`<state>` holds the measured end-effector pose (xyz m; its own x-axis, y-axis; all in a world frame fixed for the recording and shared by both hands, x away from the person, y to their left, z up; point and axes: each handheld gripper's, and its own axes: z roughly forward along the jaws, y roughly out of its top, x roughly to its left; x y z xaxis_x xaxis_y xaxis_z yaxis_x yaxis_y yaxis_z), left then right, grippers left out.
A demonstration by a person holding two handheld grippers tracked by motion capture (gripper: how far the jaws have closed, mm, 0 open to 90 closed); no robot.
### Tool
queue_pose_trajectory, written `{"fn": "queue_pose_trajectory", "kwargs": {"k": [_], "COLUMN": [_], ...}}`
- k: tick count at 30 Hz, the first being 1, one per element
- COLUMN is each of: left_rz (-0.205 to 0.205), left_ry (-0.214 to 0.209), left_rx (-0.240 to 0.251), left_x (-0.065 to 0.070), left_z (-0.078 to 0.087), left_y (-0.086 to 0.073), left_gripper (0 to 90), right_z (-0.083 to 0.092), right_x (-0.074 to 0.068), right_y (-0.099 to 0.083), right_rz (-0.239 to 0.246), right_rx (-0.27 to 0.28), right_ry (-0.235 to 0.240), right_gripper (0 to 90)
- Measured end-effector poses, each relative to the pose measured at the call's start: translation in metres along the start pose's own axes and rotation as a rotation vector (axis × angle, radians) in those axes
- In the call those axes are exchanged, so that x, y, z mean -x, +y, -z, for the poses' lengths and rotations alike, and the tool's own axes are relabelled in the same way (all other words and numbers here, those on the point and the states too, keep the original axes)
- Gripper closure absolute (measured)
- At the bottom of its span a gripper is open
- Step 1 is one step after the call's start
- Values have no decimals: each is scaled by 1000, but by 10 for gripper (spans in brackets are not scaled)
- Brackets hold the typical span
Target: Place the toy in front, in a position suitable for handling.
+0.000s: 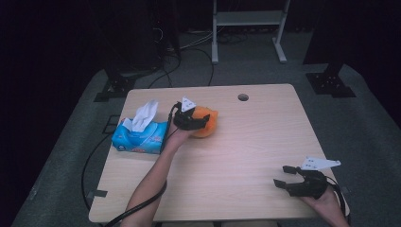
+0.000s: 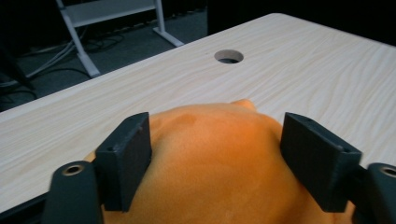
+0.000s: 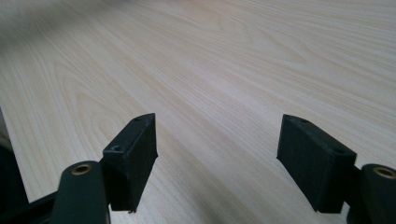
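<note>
An orange soft lump (image 1: 211, 124) lies on the wooden table (image 1: 246, 151) left of the middle. My left gripper (image 1: 201, 122) reaches onto it from the left. In the left gripper view the orange lump (image 2: 219, 163) bulges up between the two black pads (image 2: 130, 158) and touches both inner faces, so my left gripper (image 2: 217, 149) grips it across its top. My right gripper (image 1: 282, 175) rests near the table's front right corner, jaws wide apart. In the right gripper view, bare wood lies between the jaws of my right gripper (image 3: 217, 154).
A blue tissue box (image 1: 139, 137) with a white tissue sticking up stands just left of my left hand. A round cable hole (image 1: 243, 97) sits near the table's far edge. Beyond the table are a white metal frame (image 1: 248, 23) and cables on the grey floor.
</note>
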<state>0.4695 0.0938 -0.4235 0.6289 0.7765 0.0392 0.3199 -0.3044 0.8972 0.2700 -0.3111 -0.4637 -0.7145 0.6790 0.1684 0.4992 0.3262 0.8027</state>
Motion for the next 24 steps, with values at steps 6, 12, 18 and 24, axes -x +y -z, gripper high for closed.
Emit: {"fn": "queue_pose_trajectory", "kwargs": {"k": [6,12,18,24], "left_rz": [-56,-55,-39,7], "left_ry": [64,51,53,46], "left_rx": [-5,-29,-4,6], "left_x": [7,6,3,-1], "left_z": [-1,-1,2,5], "left_y": [-8,-11,-10,-8], "left_gripper": [367,515,613,640], "right_z": [0,0,0,2], "right_x": [-2,-3,-4,-3], "right_y": [0,0,0,0], "right_rz": [7,12,16,15], "right_rx": [-3,-7,-9,5], "right_ry": [2,3,-1,-5], "right_gripper": [275,275,276,276]}}
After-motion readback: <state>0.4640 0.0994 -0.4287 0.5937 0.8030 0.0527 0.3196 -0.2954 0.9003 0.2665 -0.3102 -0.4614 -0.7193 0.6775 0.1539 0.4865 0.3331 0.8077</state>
